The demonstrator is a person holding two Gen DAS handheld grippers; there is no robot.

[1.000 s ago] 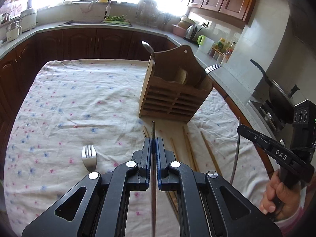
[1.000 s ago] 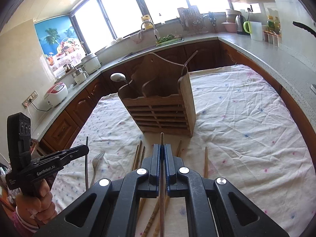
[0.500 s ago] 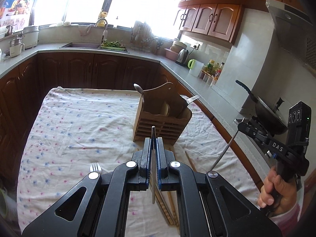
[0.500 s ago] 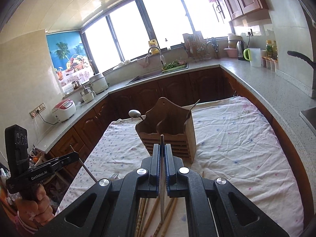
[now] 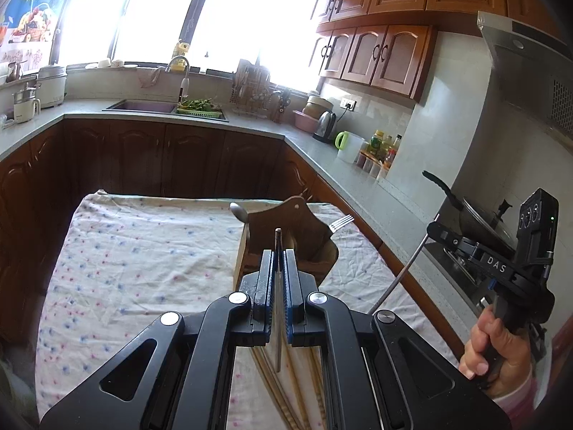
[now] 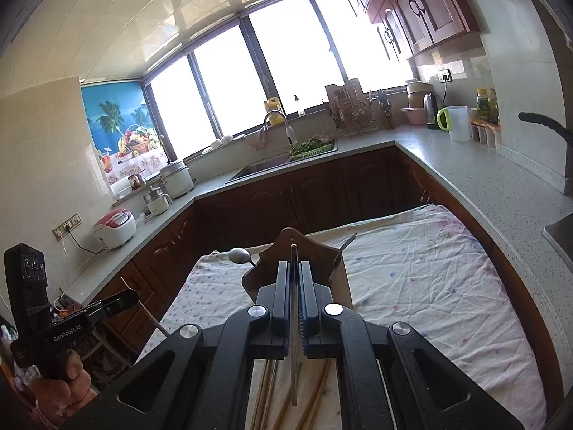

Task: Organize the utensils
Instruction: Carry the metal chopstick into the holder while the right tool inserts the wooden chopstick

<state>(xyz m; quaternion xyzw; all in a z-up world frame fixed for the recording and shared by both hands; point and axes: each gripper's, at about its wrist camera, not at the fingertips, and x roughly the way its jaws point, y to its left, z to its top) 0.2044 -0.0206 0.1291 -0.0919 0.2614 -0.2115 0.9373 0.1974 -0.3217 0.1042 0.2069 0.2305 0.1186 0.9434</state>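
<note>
A kitchen wraps around me: dark wooden cabinets under a grey countertop (image 5: 361,179), a sink (image 5: 143,106) below bright windows, and nearer, a table under a white cloth (image 5: 136,258) dotted pink and blue.

At the left of the right wrist view, my left gripper (image 5: 278,261) appears from the side, a hand (image 6: 61,390) around its handle. Its jaws are pressed together on a thin metal chopstick (image 5: 278,301), which sticks out just past the fingertips and hangs below them over the cloth's near edge.

Under both sets of fingers, loose wooden chopsticks (image 5: 283,394) lie on the cloth at the near edge, fanned at slight angles.

Ahead, toward the middle of the cloth and closer to its right edge, stands the wooden utensil holder (image 5: 290,236) with its peaked back board. A spoon (image 5: 239,211) rises from its left side, bowl up, and a fork (image 5: 341,223) leans out of its right side, tines up.

My right gripper (image 6: 294,268) is likewise closed tight on a second metal chopstick (image 6: 294,340), its tip just beyond my fingertips and in line with the holder. In the left wrist view that chopstick slants down and left from the jaws, above the cloth's right edge, with a hand (image 5: 497,351) gripping the handle.

Far right, a dark pan (image 5: 480,222) sits on the stove.
</note>
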